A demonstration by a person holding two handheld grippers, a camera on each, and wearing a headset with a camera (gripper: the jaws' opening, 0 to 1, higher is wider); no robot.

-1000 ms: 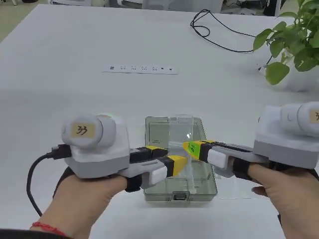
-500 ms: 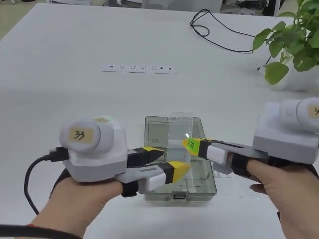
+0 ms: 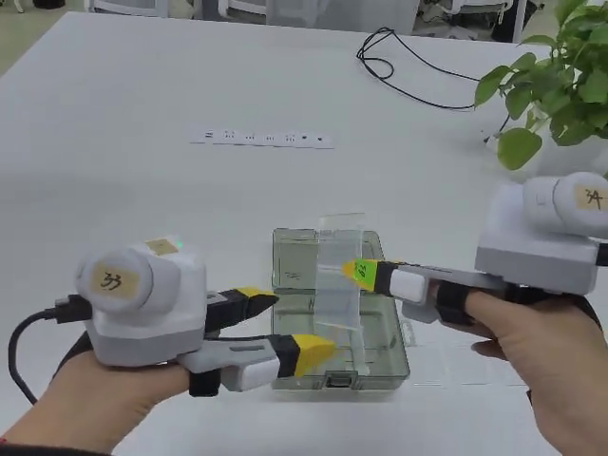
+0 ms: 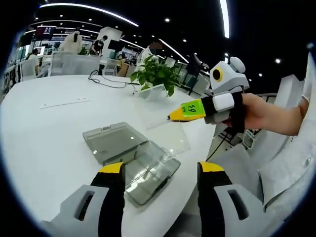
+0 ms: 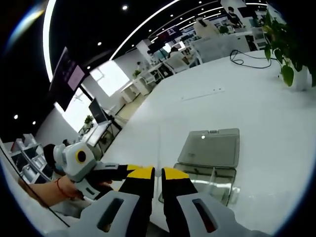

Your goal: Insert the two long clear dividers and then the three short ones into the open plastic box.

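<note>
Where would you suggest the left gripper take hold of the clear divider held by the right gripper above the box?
Probably its free left edge, coming from the person's left. The clear divider is a thin upright sheet, and the right gripper is pinched on its right edge. The left gripper, jaws open, sits on that side, so closing across the flat faces looks simplest.

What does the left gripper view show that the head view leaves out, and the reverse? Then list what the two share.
The left gripper view adds the room: ceiling light strips and people at far desks. The head view adds the body of the left gripper from above, with its label 33 and black cord. Shared: the open plastic box, the clear divider pinched in the shut right gripper above it, the left gripper's open jaws, the plant and the power strip.
</note>
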